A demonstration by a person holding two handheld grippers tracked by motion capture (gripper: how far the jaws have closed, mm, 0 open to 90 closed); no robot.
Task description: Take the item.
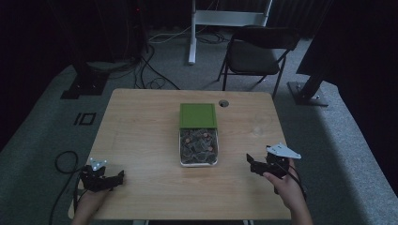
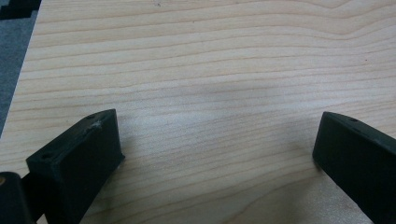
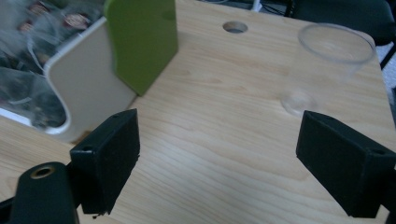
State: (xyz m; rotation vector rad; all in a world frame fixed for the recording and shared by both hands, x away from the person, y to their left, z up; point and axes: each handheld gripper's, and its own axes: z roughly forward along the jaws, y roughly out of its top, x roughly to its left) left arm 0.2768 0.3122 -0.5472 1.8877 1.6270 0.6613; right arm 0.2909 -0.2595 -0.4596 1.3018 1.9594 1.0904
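High view: white box (image 1: 199,161) of tea bags (image 1: 198,145) sits mid-frame on the wooden table (image 1: 141,140), its green lid (image 1: 198,115) touching its far edge. Left gripper (image 1: 110,180) lower left, jaws wide apart, nothing between them. Right gripper (image 1: 257,165) lower right, jaws likewise wide, nothing held. Right gripper view: clear plastic cup (image 3: 327,65) upright, upper right of frame.

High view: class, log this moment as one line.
left gripper open, idle | right gripper open, idle | white tray of packets uncovered | green lid behind
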